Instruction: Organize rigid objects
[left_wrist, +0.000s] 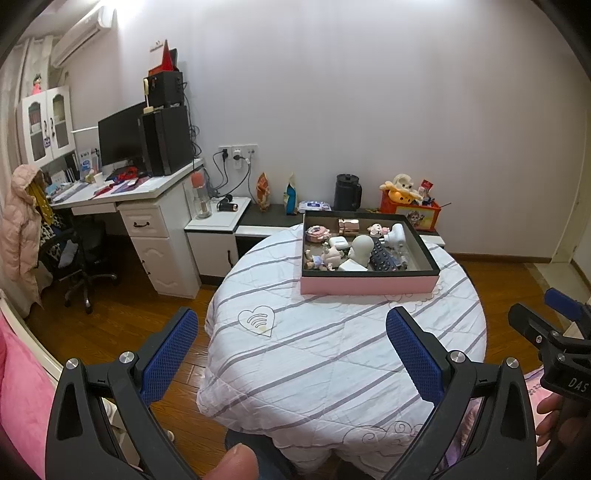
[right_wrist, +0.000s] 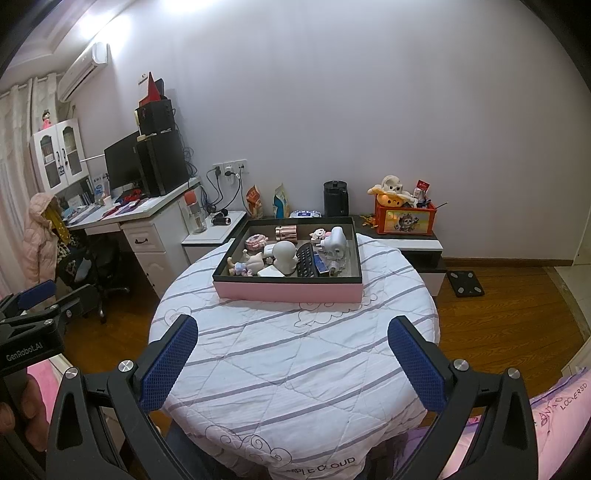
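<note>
Item 1, left tongs (left_wrist: 291, 354): lower centre of the left wrist view. Blue-padded fingers spread wide apart, nothing between them, touching nothing; they hang over the near part of the round worktop (left_wrist: 332, 369), which wears a white quilted cover with grey stripes. A fingertip shows at the bottom edge.

Item 2, pink box (left_wrist: 369, 284): upper centre of the left wrist view, resting on the far side of the worktop, well apart from both tongs. Shallow, open-topped, dark inside. Contents, left to right: a pink round case (left_wrist: 317, 232), small dolls (left_wrist: 325, 258), a white earbud case (left_wrist: 339, 242), a rose-gold piece (left_wrist: 348, 225) at the back, a white rounded figure (left_wrist: 361, 249), a black remote control (left_wrist: 380, 256), and a white handheld device (left_wrist: 397, 232). The smaller clear items at the right end are too jumbled to tell apart.

Item 3, right tongs (right_wrist: 292, 358): lower centre of the right wrist view. Fingers equally wide apart, empty, hovering above the worktop's near half, clear of the box.
</note>
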